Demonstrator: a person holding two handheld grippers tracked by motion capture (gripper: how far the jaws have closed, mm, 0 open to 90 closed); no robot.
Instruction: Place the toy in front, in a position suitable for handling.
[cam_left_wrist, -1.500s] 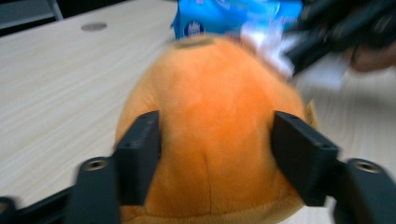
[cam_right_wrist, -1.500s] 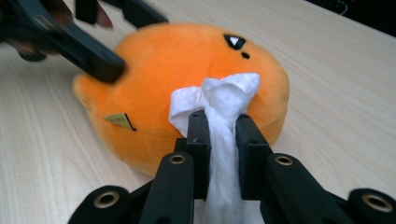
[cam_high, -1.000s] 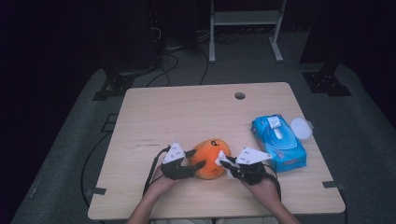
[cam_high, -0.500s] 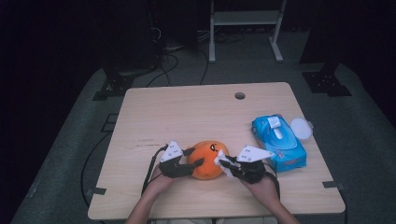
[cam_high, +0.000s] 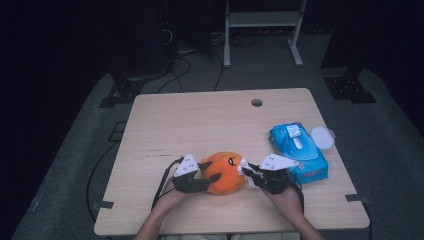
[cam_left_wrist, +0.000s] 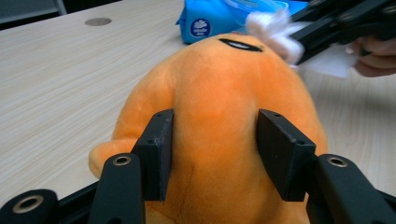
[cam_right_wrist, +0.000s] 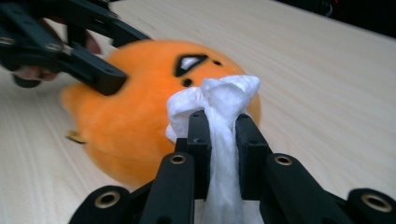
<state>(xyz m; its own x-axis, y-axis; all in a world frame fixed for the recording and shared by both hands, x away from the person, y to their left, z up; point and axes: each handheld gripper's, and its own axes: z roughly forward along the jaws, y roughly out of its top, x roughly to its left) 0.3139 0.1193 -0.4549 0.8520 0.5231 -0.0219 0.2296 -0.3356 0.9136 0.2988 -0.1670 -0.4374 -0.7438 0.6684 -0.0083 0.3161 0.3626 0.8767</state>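
Observation:
An orange plush toy (cam_high: 227, 172) with a black-and-white face lies near the table's front edge. My left gripper (cam_left_wrist: 215, 140) comes at it from the left. Its jaws have just been closing, and both pads now press into the toy's back (cam_left_wrist: 224, 84). My right gripper (cam_right_wrist: 222, 126) is shut on a bunched white wipe (cam_right_wrist: 219, 95), whose tip touches the toy's face (cam_right_wrist: 140, 107) from the right. From above, the left gripper (cam_high: 211, 170) and the right gripper (cam_high: 248, 173) flank the toy, each with a hand behind it.
A blue pack of wipes (cam_high: 299, 150) lies right of the toy, with a round white lid (cam_high: 322, 136) beside it. The wooden table (cam_high: 200, 120) has a cable hole (cam_high: 257, 102) near its far edge. Cables and a metal stand sit on the dark floor beyond.
The left gripper's jaws have drawn closer together on the plush toy. The right gripper with the wipe has hardly moved at the toy's right side.

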